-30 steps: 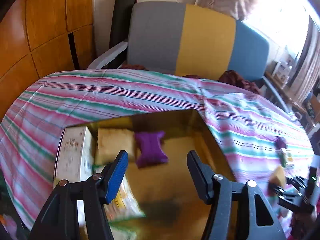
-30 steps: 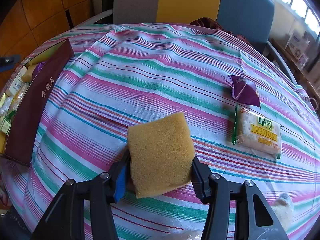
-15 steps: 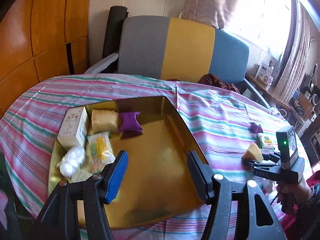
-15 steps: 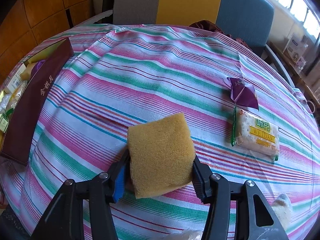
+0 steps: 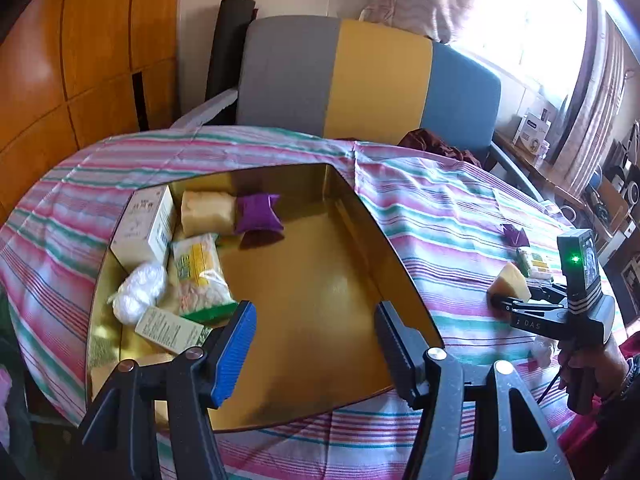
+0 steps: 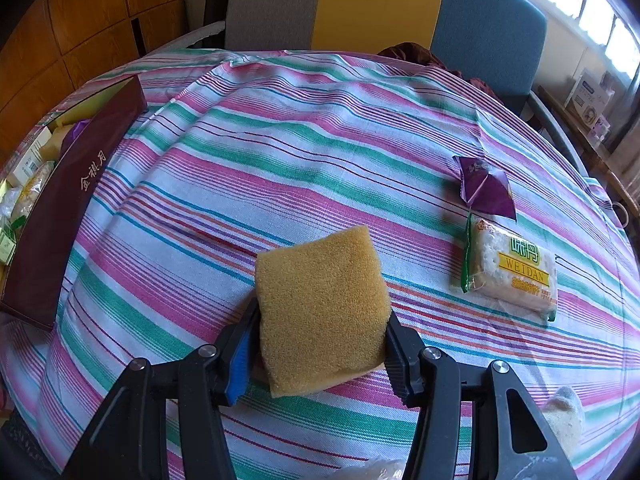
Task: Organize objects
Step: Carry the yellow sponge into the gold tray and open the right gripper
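My right gripper (image 6: 320, 344) is shut on a yellow sponge (image 6: 322, 304) and holds it above the striped tablecloth (image 6: 280, 168); the sponge also shows in the left wrist view (image 5: 510, 283). My left gripper (image 5: 314, 346) is open and empty above the near end of a gold-lined box (image 5: 320, 300). The box holds a white carton (image 5: 146, 222), a yellow sponge (image 5: 206, 212), a purple packet (image 5: 258, 220) and a snack bag (image 5: 198, 276). On the cloth lie a purple packet (image 6: 486, 190) and a WEIDAN cracker pack (image 6: 514, 270).
The box's maroon side (image 6: 60, 208) stands at the left of the right wrist view. A grey, yellow and blue chair (image 5: 360, 84) stands behind the table. A pale sponge piece (image 6: 564, 412) lies at the near right edge. Wooden panels (image 5: 80, 60) are on the left.
My left gripper has pulled back and risen away from the box, so the whole box and the right gripper come into view. My right gripper holds the sponge almost still.
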`<state>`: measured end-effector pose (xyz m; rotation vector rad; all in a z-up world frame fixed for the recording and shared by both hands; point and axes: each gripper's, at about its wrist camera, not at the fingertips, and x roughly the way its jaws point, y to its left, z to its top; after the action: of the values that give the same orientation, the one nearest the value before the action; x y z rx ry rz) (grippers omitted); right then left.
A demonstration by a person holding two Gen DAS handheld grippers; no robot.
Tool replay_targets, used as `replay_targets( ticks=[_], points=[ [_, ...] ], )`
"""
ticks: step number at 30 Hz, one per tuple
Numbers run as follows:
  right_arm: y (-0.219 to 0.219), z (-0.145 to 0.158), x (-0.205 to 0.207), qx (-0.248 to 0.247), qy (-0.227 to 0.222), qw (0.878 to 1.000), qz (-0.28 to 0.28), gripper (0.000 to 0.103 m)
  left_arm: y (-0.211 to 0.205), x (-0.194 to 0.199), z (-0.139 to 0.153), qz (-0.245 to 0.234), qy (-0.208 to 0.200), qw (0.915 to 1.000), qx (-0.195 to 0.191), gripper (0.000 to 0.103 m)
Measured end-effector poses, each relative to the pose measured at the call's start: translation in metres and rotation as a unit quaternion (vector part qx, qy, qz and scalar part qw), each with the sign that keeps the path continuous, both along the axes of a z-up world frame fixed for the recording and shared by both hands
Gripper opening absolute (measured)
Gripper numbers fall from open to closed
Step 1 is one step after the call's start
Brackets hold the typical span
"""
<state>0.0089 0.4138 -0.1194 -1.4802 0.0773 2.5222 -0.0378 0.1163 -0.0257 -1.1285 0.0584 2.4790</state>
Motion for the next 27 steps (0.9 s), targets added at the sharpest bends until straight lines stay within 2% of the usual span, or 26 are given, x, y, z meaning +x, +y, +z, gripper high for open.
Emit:
replay_targets(
  ticks=[12, 19, 22, 27],
  points=[
    [-0.001, -0.001, 0.002, 0.005, 0.01, 1.0, -0.005, 0.056, -0.012, -0.003, -0.003, 0.001, -0.011, 0.9998, 0.014, 0.062],
    [0.002, 0.004, -0.004, -0.025, -0.008, 0.999, -0.04, 0.054, -0.023, -0.003, -0.004, 0.002, -0.012, 0.9997, 0.019, 0.062],
    [-0.007, 0.017, -0.007, -0.04, 0.004, 0.998, -0.037, 0.054, -0.03, -0.004, -0.006, 0.005, -0.014, 0.9996, 0.025, 0.062],
    [-0.047, 0.058, -0.026, -0.059, 0.046, 0.997, 0.009, 0.054, -0.044, -0.007, -0.005, 0.015, -0.013, 0.999, 0.04, 0.061]
  ],
)
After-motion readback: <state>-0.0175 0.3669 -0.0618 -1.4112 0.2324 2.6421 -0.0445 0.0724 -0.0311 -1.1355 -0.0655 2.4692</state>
